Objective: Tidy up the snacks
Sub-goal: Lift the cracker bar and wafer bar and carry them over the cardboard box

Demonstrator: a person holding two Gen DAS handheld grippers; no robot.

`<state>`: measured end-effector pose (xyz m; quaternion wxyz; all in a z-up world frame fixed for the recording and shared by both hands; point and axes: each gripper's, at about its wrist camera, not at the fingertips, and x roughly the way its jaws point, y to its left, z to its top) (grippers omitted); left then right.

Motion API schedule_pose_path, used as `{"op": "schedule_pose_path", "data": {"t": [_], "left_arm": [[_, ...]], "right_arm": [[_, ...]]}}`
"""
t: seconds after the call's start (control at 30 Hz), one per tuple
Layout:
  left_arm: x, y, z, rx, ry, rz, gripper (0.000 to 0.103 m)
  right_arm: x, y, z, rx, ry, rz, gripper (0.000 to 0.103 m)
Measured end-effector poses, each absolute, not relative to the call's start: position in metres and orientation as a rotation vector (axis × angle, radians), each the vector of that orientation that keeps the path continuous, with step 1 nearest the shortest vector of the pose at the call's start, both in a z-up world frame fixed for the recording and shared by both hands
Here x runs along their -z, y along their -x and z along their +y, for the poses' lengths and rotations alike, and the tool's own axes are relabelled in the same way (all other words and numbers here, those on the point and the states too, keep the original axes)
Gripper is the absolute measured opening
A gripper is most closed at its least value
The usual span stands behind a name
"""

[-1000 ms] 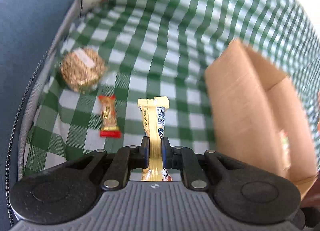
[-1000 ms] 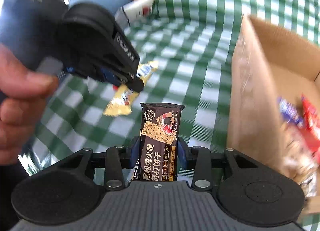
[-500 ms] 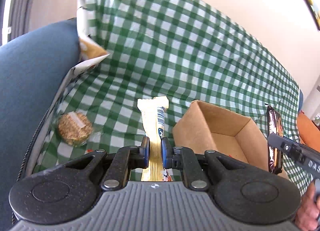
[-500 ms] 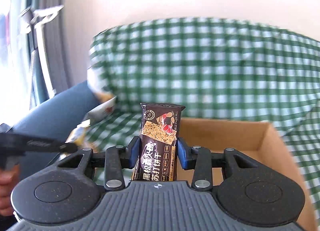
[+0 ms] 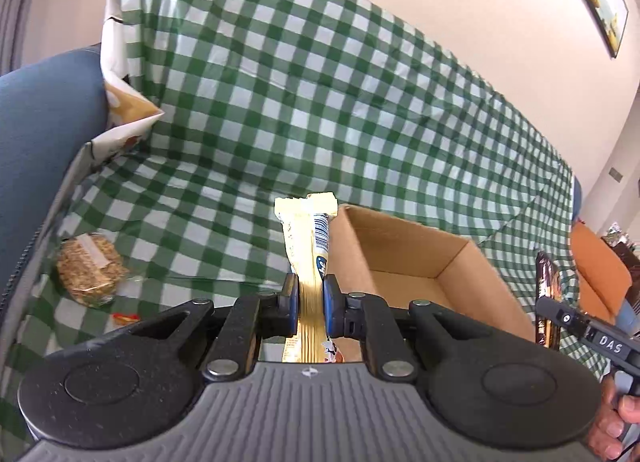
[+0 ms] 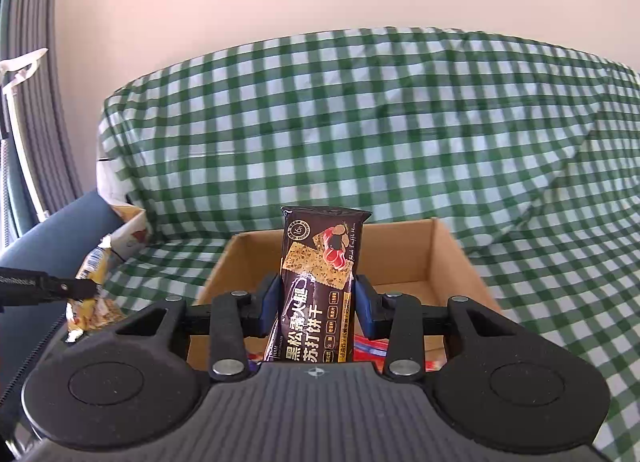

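My left gripper (image 5: 310, 296) is shut on a thin yellow snack bar (image 5: 307, 238) that stands upright between its pads, just left of the open cardboard box (image 5: 424, 262). In the right wrist view my right gripper (image 6: 316, 302) is shut on a dark cracker packet (image 6: 320, 270), held upright above the near edge of the box (image 6: 452, 258). Red and blue snack wrappers (image 6: 368, 344) lie inside the box. The dark packet (image 5: 547, 294) shows at the right edge of the left wrist view. The yellow bar (image 6: 90, 282) shows at the left of the right wrist view.
A green checked cloth (image 5: 320, 101) covers the sofa seat and back. A round oat cake in clear wrap (image 5: 90, 274) and a small red wrapper (image 5: 126, 317) lie on the seat at the left. A blue armrest (image 5: 44, 133) and a white paper bag (image 5: 124, 117) stand further left.
Both grippers have risen and tipped up, so the sofa back and wall now fill the views. The right gripper swung over the box with its packet. Both grips are unchanged.
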<state>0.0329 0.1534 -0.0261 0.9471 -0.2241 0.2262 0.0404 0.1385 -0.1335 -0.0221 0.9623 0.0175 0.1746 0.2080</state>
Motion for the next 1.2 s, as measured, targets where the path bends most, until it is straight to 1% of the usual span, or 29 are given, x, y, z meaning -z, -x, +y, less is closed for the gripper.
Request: {"op": "schedule_pose_path", "data": {"t": [0.43, 1.0, 1.2], "left_arm": [[0.024, -0.050, 0.118, 0.021, 0.443, 0.425, 0.013], [0.026, -0.056, 0.113, 0.060, 0.439, 0.432, 0.013], [0.023, -0.054, 0.110, 0.132, 0.459, 0.395, 0.013]], "right_arm": [[0.025, -0.138, -0.162, -0.346, -0.060, 0.358, 0.041], [0.026, -0.141, -0.157, -0.353, -0.028, 0.361, 0.041], [0.026, -0.141, -0.159, -0.338, -0.036, 0.349, 0.041]]}}
